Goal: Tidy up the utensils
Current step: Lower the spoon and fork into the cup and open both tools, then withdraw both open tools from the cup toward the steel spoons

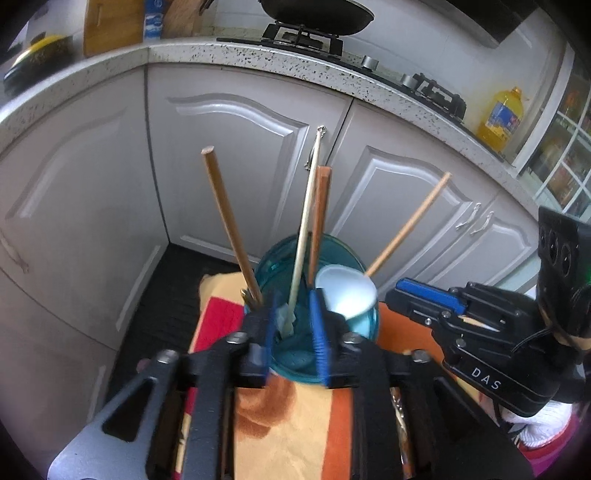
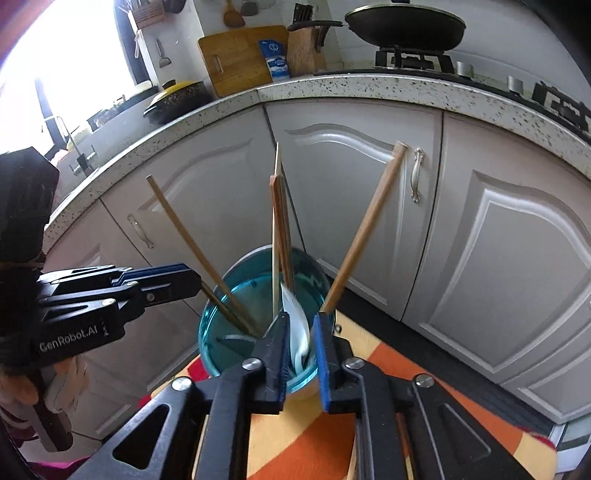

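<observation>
A clear teal holder (image 1: 291, 354) (image 2: 225, 332) stands on an orange, red and yellow cloth (image 1: 280, 435) (image 2: 306, 443). Several wooden chopsticks (image 1: 229, 221) (image 2: 362, 229) stand in it and lean apart. A white spoon (image 1: 345, 293) (image 2: 297, 325) lies in the holder too. My left gripper (image 1: 293, 332) straddles the holder's near rim, jaws apart around a pale stick (image 1: 304, 236). My right gripper (image 2: 301, 354) is open with the white spoon between its blue pads, not pinched. Each gripper shows in the other's view, the right one (image 1: 424, 295) and the left one (image 2: 177, 277).
Grey cabinet doors (image 1: 240, 155) (image 2: 498, 258) stand close behind under a speckled counter (image 1: 258, 55) (image 2: 332, 88). A wok on a stove (image 2: 406, 29), a cutting board (image 2: 236, 59) and a yellow oil bottle (image 1: 502, 114) are on the counter. Dark floor mat (image 1: 159, 295) lies below.
</observation>
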Motion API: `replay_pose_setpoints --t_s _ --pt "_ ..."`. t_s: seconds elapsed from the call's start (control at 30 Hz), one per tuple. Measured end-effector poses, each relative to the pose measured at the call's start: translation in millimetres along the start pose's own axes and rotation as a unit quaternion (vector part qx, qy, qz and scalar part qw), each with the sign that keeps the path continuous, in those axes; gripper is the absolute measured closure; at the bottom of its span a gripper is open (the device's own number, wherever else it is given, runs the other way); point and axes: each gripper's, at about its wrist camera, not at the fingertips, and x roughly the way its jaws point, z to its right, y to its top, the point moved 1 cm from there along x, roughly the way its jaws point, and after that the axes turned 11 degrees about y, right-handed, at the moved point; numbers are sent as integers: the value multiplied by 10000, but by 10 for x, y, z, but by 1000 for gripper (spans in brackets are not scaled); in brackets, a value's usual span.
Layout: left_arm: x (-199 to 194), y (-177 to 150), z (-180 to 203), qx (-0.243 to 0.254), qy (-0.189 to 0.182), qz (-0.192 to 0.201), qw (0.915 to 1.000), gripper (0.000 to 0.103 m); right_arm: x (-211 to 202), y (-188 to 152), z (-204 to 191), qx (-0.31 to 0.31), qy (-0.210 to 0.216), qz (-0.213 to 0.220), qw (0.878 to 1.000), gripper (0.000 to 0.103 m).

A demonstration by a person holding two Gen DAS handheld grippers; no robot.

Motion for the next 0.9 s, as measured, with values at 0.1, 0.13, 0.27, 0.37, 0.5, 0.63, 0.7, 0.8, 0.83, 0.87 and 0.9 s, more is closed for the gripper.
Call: replay_pose_setpoints --t_s 0.1,0.13,0.27,0.37,0.5,0.63,0.7,0.8,0.83,0.87,0.9 --pt "-105 -75 30 42 -20 46 10000 72 -81 -94 -16 76 5 -21 10000 87" --pt "-132 -96 35 47 -22 53 10000 70 -127 -143 -21 120 14 -16 9999 86" --pt "-259 -209 87 70 -6 103 9999 64 -296 -298 -59 202 6 73 9998 80" --pt "-339 -291 162 209 79 205 9995 64 -399 -409 -78 301 -26 104 9995 80" --pt "-426 -408 277 366 136 302 9988 64 -530 -579 -104 369 -129 83 9992 79" --pt "-514 -523 390 529 179 417 9976 64 -673 -751 -107 542 -179 132 9983 76" --pt "-552 -569 443 600 189 461 9970 64 -726 -830 -114 568 -202 102 9981 76" --pt "-598 -659 521 684 180 489 9963 64 -825 -940 -128 580 -317 95 9978 75" --pt "-606 -687 546 705 164 482 9962 64 -854 -962 -123 606 -323 107 9976 75" --pt "-614 -711 566 730 157 478 9961 64 -899 -1001 -113 641 -345 127 9973 75" --pt "-621 -740 593 769 151 477 9958 64 -933 -1037 -101 659 -369 139 9970 75"
